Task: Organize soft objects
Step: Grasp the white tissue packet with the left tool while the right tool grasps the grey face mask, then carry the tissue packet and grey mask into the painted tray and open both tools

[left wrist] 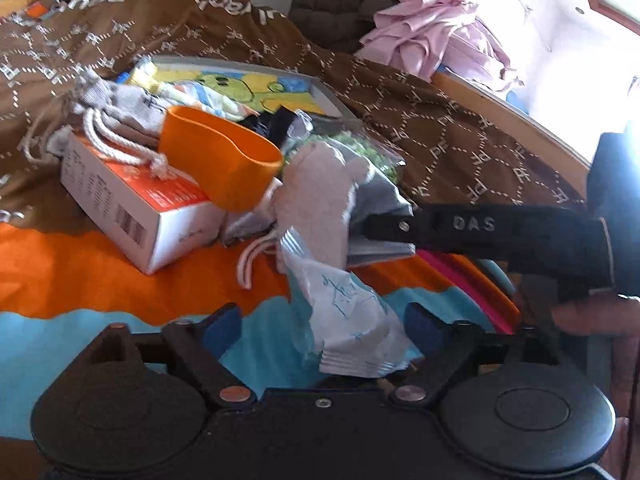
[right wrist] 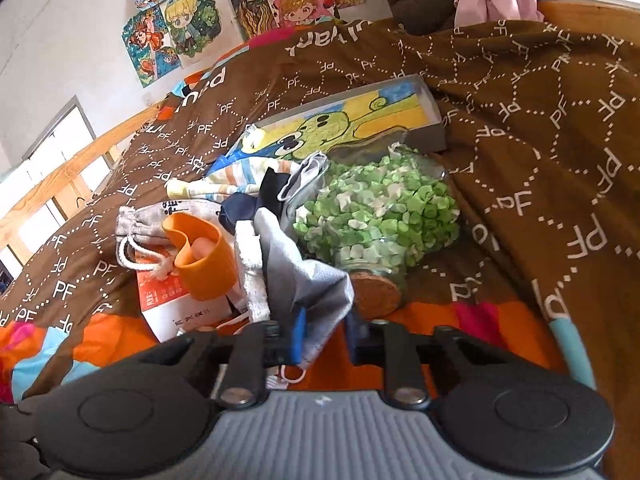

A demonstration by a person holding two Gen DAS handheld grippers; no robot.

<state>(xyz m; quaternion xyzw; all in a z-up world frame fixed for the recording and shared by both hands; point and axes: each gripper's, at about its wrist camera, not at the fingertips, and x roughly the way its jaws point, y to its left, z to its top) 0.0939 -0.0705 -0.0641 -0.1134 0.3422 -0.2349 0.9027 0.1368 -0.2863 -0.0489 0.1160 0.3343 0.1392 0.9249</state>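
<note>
A bed is covered by a brown quilt [right wrist: 540, 128] with a white dotted pattern, over a sheet of orange, blue and pink. A heap of small things lies in the middle. The left gripper [left wrist: 322, 330] has its blue pads spread wide, and a crumpled white packet [left wrist: 352, 328] sits between them; whether either pad touches it, I cannot tell. Just beyond the packet a pale pink sock [left wrist: 320, 204] stands up from the heap. The right gripper [right wrist: 324, 338] is narrowed on a grey cloth [right wrist: 308, 284], which hangs between its blue pads; in the left view its black arm reaches in from the right to that cloth. Beside the cloth, an orange cup [left wrist: 224, 160] lies tilted on a white and orange box [left wrist: 132, 204]. A grey drawstring pouch [left wrist: 116, 108] with white cord rests on the box, behind the cup. A clear jar [right wrist: 384, 216] of green and white paper bits lies on its side, cork end toward the camera. Behind the heap is a flat grey box [right wrist: 360, 120] with a cartoon picture. Striped and dark socks lie between it and the cup. Pink clothing [left wrist: 436, 36] is piled at the bed's far edge. Cartoon drawings [right wrist: 240, 12] hang on the wall.
</note>
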